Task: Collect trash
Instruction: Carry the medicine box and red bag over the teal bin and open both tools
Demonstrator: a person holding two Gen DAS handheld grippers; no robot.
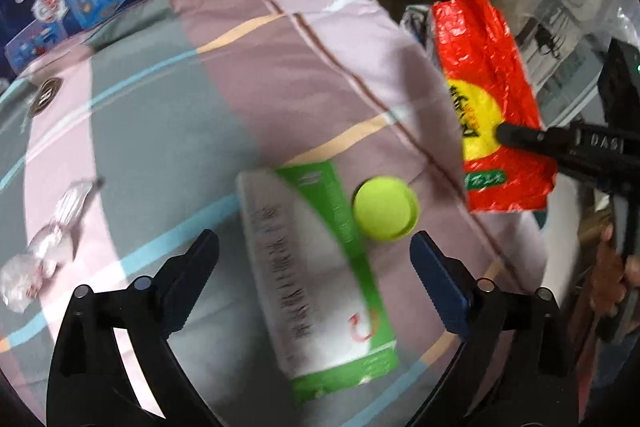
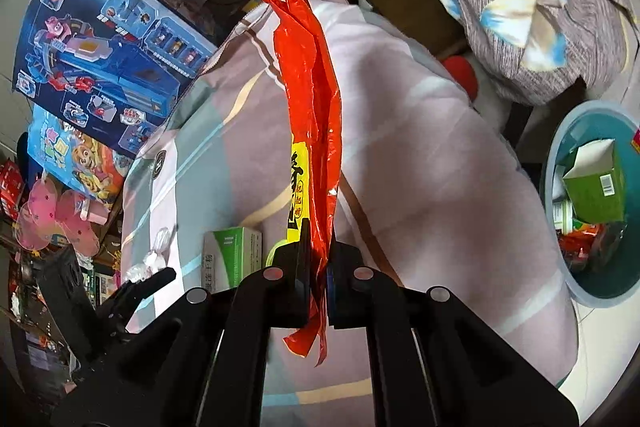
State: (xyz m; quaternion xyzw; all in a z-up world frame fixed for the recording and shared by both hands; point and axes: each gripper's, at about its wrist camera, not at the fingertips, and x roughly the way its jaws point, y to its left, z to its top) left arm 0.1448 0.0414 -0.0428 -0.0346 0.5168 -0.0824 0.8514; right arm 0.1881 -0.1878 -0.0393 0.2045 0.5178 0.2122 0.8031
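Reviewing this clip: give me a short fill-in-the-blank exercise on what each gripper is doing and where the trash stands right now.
1. The right gripper is shut on a red ____.
2. The left gripper hovers with its jaws ____ above the green-and-white box.
3. A round yellow-green ____ lies beside that box on the bed sheet.
4. The teal bin already holds a green ____.

Missing words: plastic bag; open; lid; box

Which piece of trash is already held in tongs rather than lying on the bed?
The red wrapper, pinched in the right tongs. The green-and-white box, yellow-green cap and crumpled clear wrapper lie loose on the sheet.
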